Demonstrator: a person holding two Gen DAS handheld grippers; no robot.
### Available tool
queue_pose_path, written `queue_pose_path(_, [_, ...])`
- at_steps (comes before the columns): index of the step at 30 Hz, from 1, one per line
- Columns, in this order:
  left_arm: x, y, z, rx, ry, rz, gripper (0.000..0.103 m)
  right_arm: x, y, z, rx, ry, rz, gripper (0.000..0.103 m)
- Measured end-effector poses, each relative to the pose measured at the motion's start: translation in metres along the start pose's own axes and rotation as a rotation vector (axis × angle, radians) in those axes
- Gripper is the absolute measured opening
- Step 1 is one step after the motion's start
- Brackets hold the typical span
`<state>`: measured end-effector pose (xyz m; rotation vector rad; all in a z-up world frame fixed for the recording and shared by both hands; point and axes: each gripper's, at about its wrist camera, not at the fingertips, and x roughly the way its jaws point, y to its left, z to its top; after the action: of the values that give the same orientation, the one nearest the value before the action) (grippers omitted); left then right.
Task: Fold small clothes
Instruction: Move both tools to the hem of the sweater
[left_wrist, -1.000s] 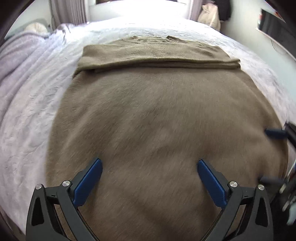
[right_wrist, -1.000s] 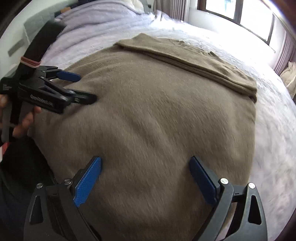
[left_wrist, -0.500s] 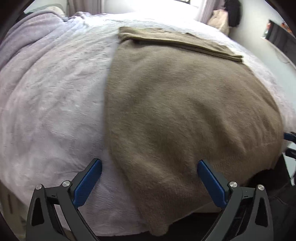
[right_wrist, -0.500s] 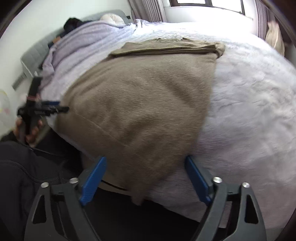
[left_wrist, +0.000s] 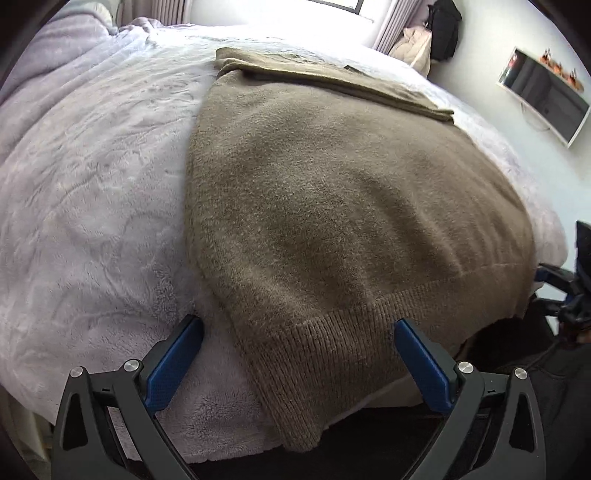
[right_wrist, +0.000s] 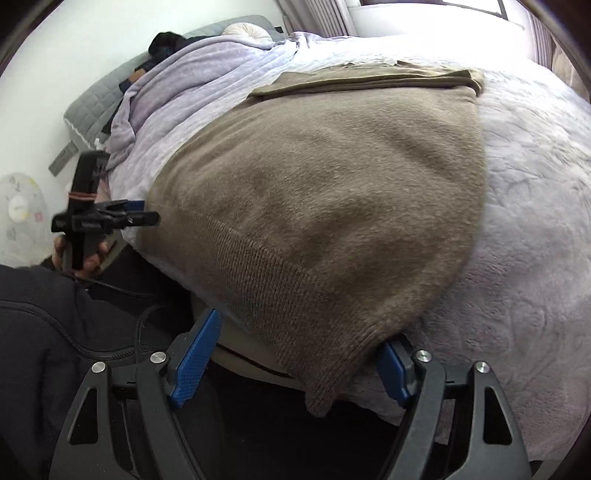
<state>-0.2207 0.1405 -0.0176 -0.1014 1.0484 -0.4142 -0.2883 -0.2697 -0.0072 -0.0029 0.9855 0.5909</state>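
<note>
The sweater lies flat on the bed, its far part already folded over, and its ribbed hem hangs a little past the bed's near edge. The left tool stands wide open around the left corner of the hem, with no pad pressing on the knit. The right tool is also spread, at the right corner; one pad is partly hidden behind the cloth, but it does not clamp anything.

What could go wrong, in my view: if one tool closes on only the top layer, or on the fleece blanket below, the fold can come out crooked or drag the bedding. If the two corners rise unevenly, the hem can twist. The soft knit may also slip from the pads.

The left tool carries white lettering in the right view, but it is too blurred to read.
</note>
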Motion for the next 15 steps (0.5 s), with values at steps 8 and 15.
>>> queue_pose_path(8, [-0.001,0.013,-0.004,-0.077,0.024,-0.105,0.103,0.002,-0.003,0.004,0.030,-0.015,0.008,0.081])
queue_pose_path(15, [0.004,-0.004,-0.003,-0.110,0.057,-0.193,0.103,0.003,-0.005,0.006,0.030,-0.026,0.012,0.073])
